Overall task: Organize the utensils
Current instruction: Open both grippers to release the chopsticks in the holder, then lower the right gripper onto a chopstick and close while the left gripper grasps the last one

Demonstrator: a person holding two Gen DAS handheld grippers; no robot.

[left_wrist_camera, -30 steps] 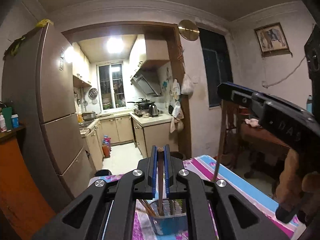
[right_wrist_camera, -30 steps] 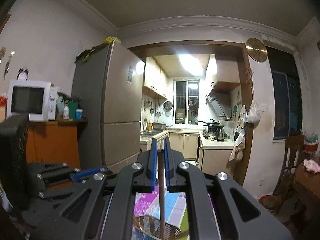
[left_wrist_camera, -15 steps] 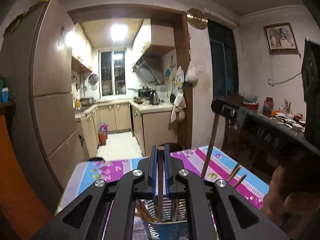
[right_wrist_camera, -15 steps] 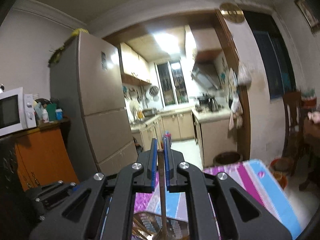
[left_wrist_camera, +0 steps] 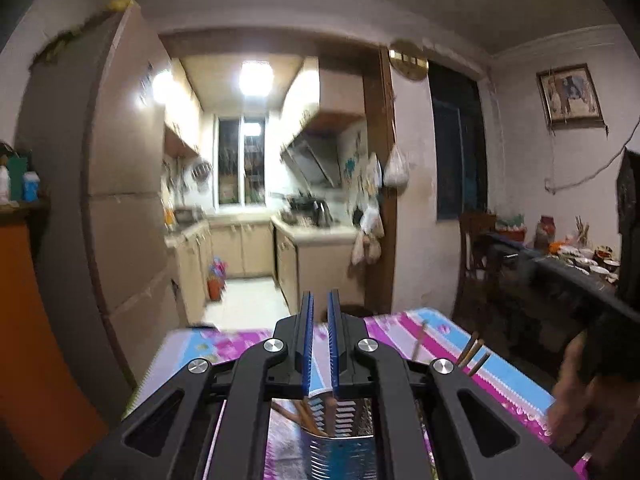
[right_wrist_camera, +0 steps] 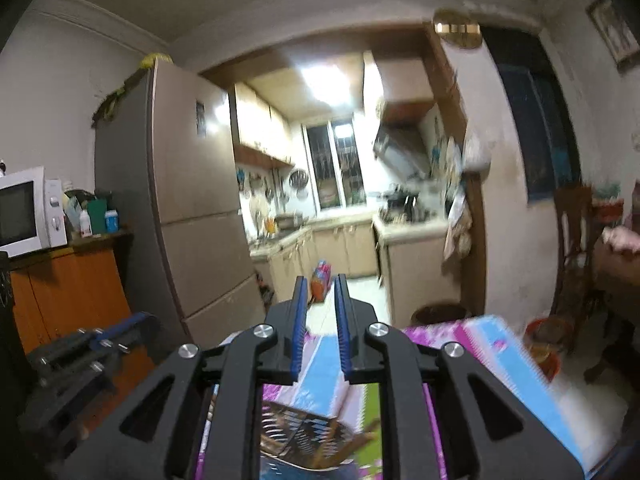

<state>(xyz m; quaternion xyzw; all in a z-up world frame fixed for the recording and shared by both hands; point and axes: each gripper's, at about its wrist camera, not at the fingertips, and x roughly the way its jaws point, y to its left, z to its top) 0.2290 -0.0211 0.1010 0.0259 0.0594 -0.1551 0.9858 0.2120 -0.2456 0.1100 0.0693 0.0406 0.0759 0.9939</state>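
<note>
My left gripper [left_wrist_camera: 319, 300] hovers level over a perforated metal utensil holder [left_wrist_camera: 340, 446] on the striped tablecloth [left_wrist_camera: 440, 332]. Its blue pads stand a narrow slit apart with nothing visible between them. Brown chopsticks [left_wrist_camera: 304, 412] lean inside the holder just below, and more chopstick tips [left_wrist_camera: 472, 350] poke up to the right. My right gripper [right_wrist_camera: 321, 284] is above the same holder [right_wrist_camera: 296, 436]; its jaws are opening with nothing between them. A chopstick [right_wrist_camera: 360, 438] lies slanted in the holder. The left gripper [right_wrist_camera: 146, 319] shows at the left edge of the right wrist view.
A tall fridge [right_wrist_camera: 192, 208] and an orange cabinet [right_wrist_camera: 68, 292] with a microwave [right_wrist_camera: 24, 210] stand to the left. Ahead, a doorway opens on the kitchen. At the right are a side table with bowls [left_wrist_camera: 580, 260], a wooden chair [right_wrist_camera: 576, 248] and a red bucket [right_wrist_camera: 544, 344].
Both grippers have sunk toward the holder. The chopstick that stood between each pair of pads is gone from there. The right pads now stand wider apart.
</note>
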